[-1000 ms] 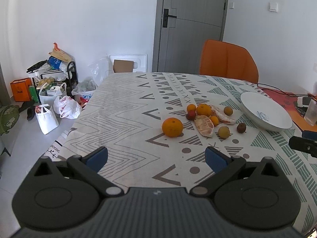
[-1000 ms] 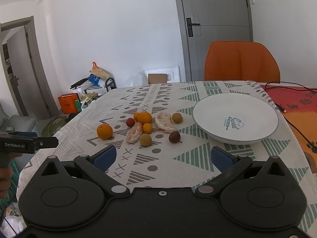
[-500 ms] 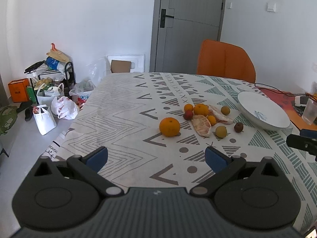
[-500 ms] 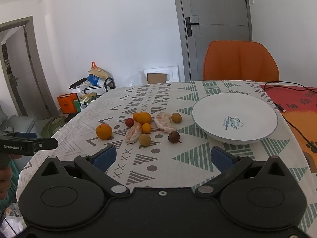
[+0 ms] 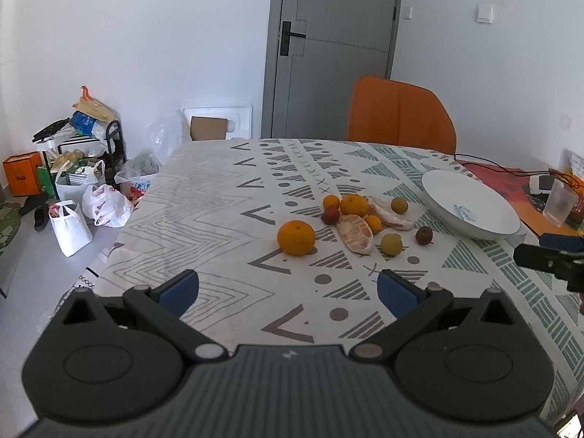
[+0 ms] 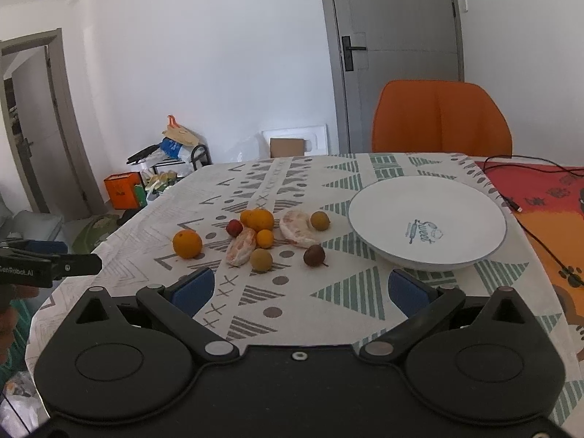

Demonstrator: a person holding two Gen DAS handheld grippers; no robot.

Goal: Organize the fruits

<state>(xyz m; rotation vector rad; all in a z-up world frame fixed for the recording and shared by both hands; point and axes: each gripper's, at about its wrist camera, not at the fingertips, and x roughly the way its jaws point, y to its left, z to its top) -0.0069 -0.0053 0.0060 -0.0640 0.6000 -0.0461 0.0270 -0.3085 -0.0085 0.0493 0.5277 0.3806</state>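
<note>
Little has shifted since a second ago: the left tool [image 5: 288, 288] has tipped slightly so the fruit sits a bit lower in its view, while the right tool [image 6: 297, 288] holds nearly the same spot. Both tools hang released over the near edge of the tabletop [image 5: 219, 219], blue pads wide apart with nothing between them.

Fruit lies loose in a cluster mid-tabletop, left of the white bowl [image 6: 474, 200], which holds none of it. An orange [image 6: 187, 243] sits apart on the left of the cluster. Beside it lie a red fruit [image 6: 234, 227], two tangerines touching [image 6: 260, 219], a small orange fruit [image 6: 265, 238], two peeled pomelo pieces [image 6: 241, 246] and [image 6: 296, 233], two yellow-green fruits [image 6: 261, 259] and [image 6: 320, 220], and a brown fruit [image 6: 314, 255] nearest the bowl.
</note>
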